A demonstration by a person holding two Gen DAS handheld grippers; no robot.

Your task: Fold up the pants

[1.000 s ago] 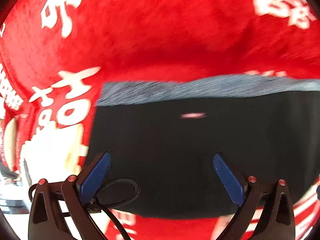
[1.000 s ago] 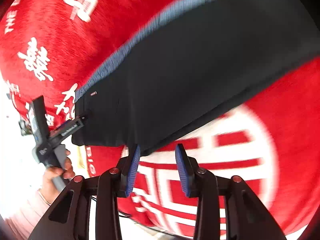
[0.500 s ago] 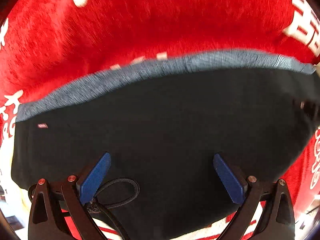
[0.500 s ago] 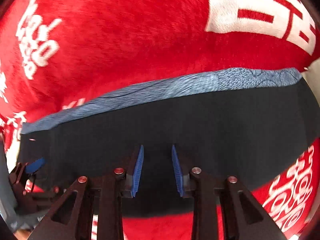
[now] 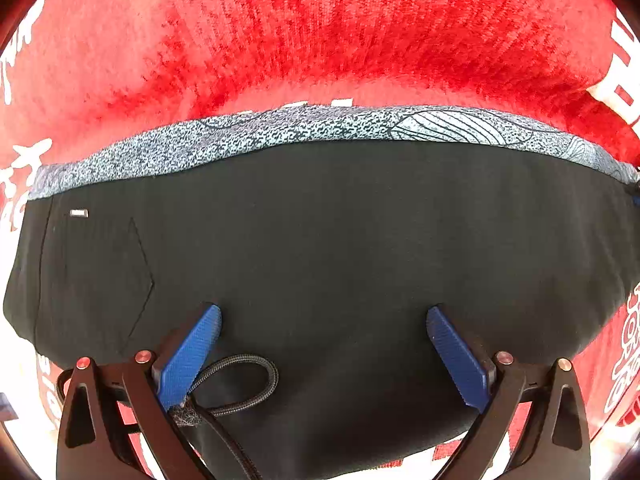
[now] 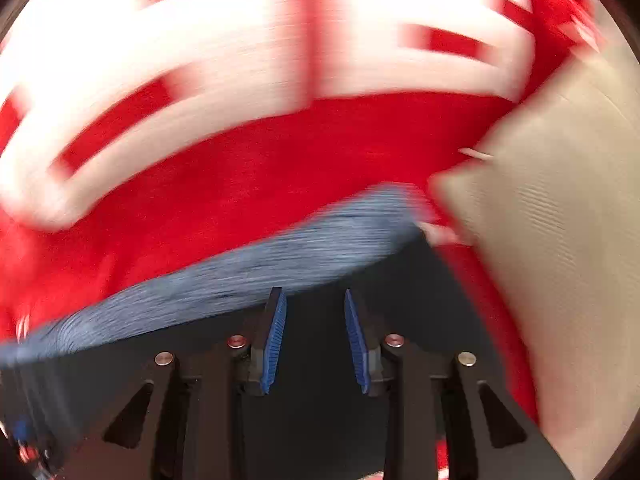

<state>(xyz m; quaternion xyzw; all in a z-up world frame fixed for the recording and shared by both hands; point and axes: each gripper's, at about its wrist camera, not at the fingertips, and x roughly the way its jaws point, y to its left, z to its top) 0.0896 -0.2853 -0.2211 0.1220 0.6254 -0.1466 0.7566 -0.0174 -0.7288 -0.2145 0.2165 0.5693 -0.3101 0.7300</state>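
Black pants lie flat on a red blanket, with a blue-grey patterned strip along their far edge. My left gripper hovers over the middle of the pants, pointing almost straight down, open wide with nothing between its blue pads. In the blurred right wrist view, my right gripper is over the right end of the pants, near the strip. Its jaws stand a narrow gap apart, and I see no cloth pinched between them.
The red blanket carries large white characters. A beige surface begins past the blanket's right edge. A black braided cord loops by the left finger of the left gripper.
The left gripper slid right along the pants, then held still. The right gripper swept fast to the right, from the front edge to the far right end, and its jaws narrowed slightly.
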